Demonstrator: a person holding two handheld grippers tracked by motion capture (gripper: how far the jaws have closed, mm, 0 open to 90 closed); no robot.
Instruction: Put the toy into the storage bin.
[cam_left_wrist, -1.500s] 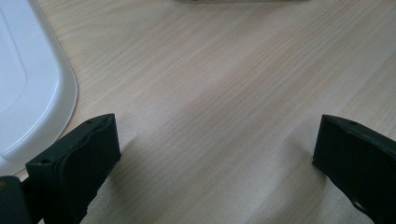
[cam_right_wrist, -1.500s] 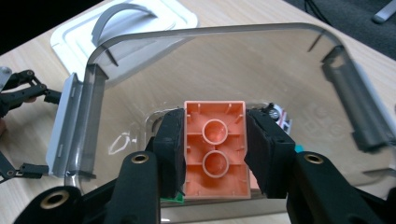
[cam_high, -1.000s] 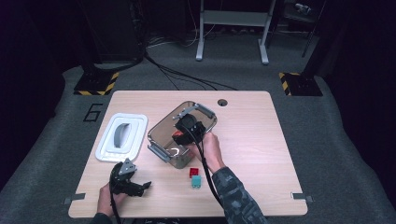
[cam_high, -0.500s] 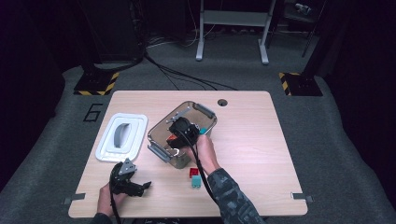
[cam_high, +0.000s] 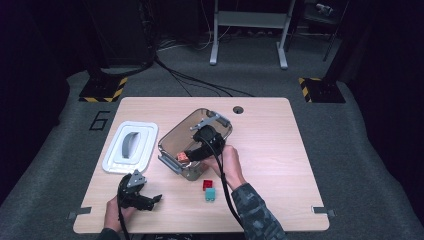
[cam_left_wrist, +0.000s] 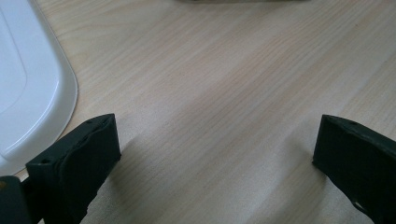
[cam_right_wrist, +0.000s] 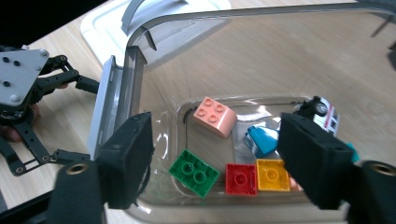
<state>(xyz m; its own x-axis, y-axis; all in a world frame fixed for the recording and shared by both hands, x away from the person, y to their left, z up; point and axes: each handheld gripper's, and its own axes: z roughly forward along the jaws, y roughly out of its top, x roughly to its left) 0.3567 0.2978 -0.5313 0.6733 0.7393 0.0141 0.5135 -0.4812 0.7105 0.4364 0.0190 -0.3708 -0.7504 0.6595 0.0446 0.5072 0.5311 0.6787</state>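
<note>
From above, the right gripper (cam_high: 186, 156) hides most of the tub (cam_high: 172, 137), one brick (cam_high: 182, 156) peeking out; the left gripper (cam_left_wrist: 217, 154) view shows open jaws over bare table (cam_left_wrist: 224, 79), while the right gripper view shows jaws just opened, empty, above the brick (cam_right_wrist: 215, 116) in the tub.

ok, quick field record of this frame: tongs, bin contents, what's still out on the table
right tongs: open above the clear bin, jaws have just been opening, nothing between them
left tongs: open, low over bare table beside the white lid, empty
bin contents: pink brick, green brick, red brick, yellow brick, blue piece, toy car
outside bin: red block and teal block, touching, near front edge
lid: off, lying left of bin
</note>
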